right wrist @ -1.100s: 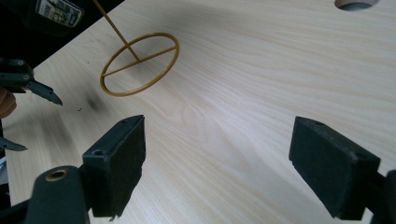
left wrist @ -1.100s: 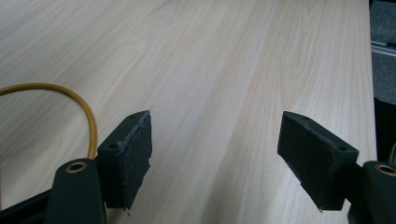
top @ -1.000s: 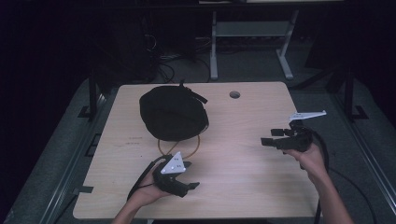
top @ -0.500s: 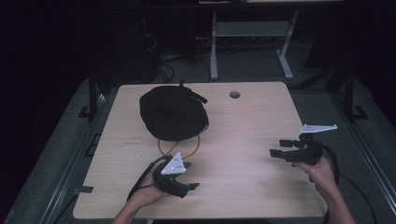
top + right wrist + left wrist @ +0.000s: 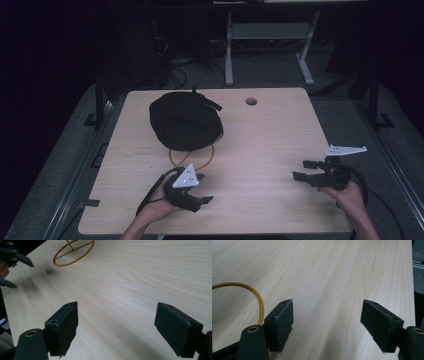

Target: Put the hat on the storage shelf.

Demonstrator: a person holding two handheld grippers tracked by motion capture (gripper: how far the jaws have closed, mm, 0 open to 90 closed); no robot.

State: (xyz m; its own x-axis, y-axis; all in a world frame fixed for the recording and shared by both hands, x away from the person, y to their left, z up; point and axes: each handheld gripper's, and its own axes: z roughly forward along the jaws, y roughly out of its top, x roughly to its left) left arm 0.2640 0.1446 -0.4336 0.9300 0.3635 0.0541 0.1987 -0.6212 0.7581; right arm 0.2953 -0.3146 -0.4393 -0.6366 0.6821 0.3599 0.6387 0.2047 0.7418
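Pale woodgrain table (image 5: 280, 145) bears a rounded black bag (image 5: 184, 121), thin yellow ring (image 5: 191, 155).

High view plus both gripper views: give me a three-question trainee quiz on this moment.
1. True or false: the left hand-held gripper grips the yellow ring.
2. What partly covers the ring's far side? A) black bag B) a white towel C) a cardboard box
3. Fill in: the right hand-held gripper has its jaws ____ over the bare table.

Key: 1 false, its jaws stand apart with nothing between them; 2 A; 3 open.
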